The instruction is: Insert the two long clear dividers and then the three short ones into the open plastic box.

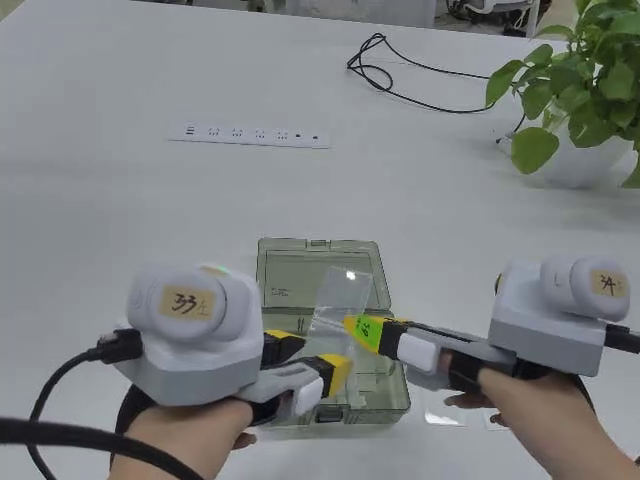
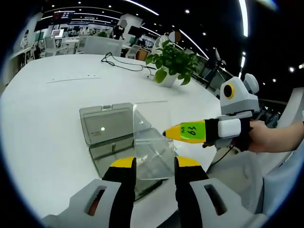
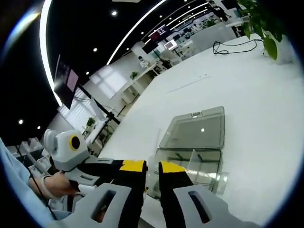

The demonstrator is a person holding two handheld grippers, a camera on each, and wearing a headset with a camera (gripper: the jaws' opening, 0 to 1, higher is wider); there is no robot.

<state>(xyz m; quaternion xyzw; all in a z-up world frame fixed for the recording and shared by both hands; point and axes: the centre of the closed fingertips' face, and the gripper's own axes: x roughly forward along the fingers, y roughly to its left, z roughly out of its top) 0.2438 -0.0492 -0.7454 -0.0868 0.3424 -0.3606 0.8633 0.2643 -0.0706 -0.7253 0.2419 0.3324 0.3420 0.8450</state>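
Closest to me is the left gripper, parked at the near-left corner of the open plastic box. Its jaws are spread, with a clear gap between the yellow tips and nothing in them. The right gripper comes in over the box's near-right side with its jaws pressed onto a clear divider. In the right gripper view I get that sheet edge-on, running up from between the two tips.

The divider is up in the air above the box, tilted, and not seated in any slot. Honestly can't tell if it's a long one or a short one. In the left gripper view it faces the camera flat-on, just ahead of the spread jaws and over the box.

The lid lies folded back flat on the white table on the box's far side. Beyond the box there's a white power strip, a black cable past that, and a potted plant off to the far right.
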